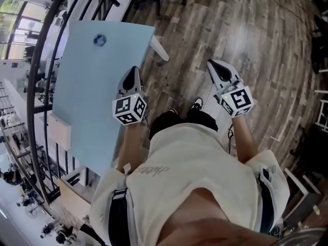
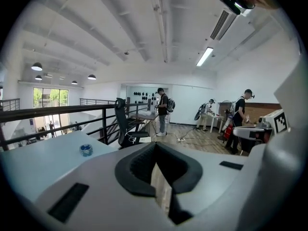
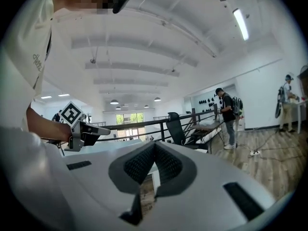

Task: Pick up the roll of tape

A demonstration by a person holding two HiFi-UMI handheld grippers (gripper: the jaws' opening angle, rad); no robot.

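Note:
The roll of tape (image 1: 99,39), small and blue, lies near the far end of a pale blue table (image 1: 84,101). In the left gripper view the tape roll (image 2: 86,149) sits on the table top (image 2: 38,160), ahead and to the left of the jaws. My left gripper (image 1: 134,70) hovers at the table's right edge, well short of the roll, its jaws (image 2: 156,147) shut on nothing. My right gripper (image 1: 213,64) is off the table over the wooden floor, jaws (image 3: 155,147) shut and empty. The left gripper (image 3: 91,131) shows in the right gripper view at the left.
A black curved railing (image 1: 47,65) runs along the table's left side. A white table leg (image 1: 159,48) sticks out at the far right corner. An office chair (image 2: 123,124) and several standing people (image 2: 162,110) are farther back by desks. My shoes (image 1: 196,104) stand on the wooden floor.

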